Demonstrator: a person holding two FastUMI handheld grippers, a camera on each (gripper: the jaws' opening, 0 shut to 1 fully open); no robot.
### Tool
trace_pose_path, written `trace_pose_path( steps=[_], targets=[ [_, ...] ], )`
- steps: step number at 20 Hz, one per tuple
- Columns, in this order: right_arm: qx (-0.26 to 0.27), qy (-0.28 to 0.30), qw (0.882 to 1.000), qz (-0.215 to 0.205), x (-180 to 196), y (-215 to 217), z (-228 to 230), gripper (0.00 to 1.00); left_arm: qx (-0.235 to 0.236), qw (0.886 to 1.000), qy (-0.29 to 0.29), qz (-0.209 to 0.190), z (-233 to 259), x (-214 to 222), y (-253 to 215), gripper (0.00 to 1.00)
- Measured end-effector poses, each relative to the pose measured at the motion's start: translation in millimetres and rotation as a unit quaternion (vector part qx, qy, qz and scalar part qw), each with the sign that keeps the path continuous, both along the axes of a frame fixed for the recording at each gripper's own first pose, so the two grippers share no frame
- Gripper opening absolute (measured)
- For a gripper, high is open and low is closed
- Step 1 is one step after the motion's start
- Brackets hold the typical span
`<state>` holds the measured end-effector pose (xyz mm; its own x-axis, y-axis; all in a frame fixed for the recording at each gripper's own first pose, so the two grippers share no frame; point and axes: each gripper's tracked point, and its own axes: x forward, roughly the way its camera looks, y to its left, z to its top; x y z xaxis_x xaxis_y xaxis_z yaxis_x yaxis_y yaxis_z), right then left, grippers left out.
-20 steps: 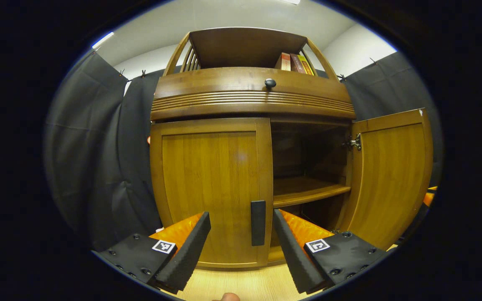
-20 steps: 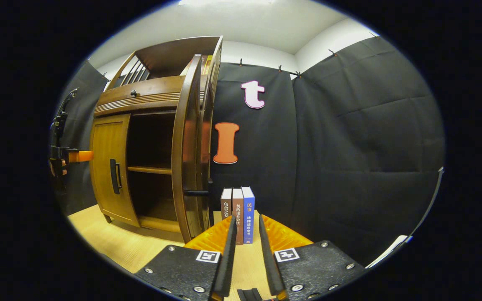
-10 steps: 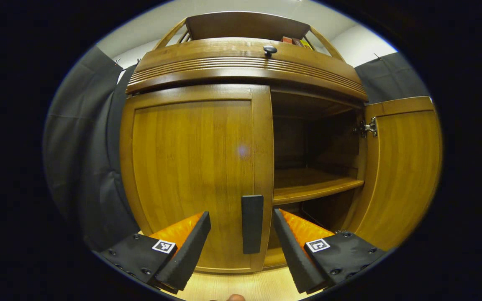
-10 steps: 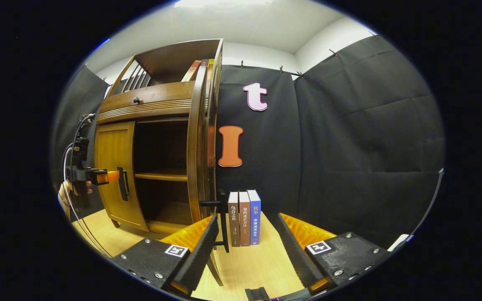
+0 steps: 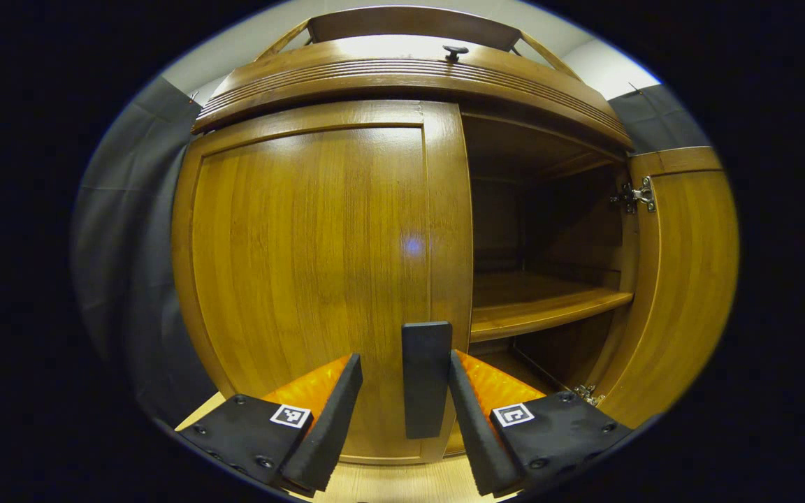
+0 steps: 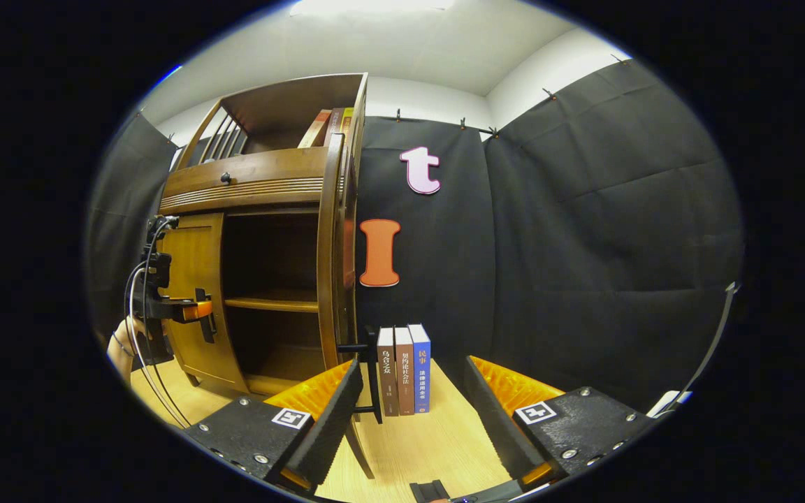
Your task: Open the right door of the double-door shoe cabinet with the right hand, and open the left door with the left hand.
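Fingers of the left gripper [image 5: 402, 412] stand apart around the left door's handle [image 5: 426, 377] (right one beside it).

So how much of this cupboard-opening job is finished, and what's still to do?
About half. The right door already stands swung open, showing the shelf inside, and the right gripper is open and holds nothing. In hand: the left gripper has its open fingers either side of the handle of the left door. Left: shutting on that handle and pulling this closed door open.
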<state>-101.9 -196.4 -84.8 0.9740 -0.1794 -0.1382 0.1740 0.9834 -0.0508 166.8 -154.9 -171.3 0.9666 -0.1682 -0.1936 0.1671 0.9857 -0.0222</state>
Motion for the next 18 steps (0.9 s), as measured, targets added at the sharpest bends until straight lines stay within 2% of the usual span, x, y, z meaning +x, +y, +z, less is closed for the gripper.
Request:
trace_pose_path(
  steps=[4,6,12,18],
  targets=[
    [0.001,-0.004,1.000,-0.008,-3,-3,3,0.91,-0.020,1.000,0.003,-0.021,-1,-1,-13,0.55],
    [-0.002,-0.004,1.000,-0.009,-3,-1,2,0.91,-0.010,1.000,0.003,-0.022,-3,-2,-13,0.43],
    [-0.006,-0.002,1.000,0.002,-2,12,0,0.91,-0.010,1.000,0.008,-0.024,-2,-14,-11,0.35],
    [-0.003,-0.003,1.000,0.016,2,34,2,0.91,-0.013,0.999,0.013,-0.046,1,-42,-4,0.34]
  ],
)
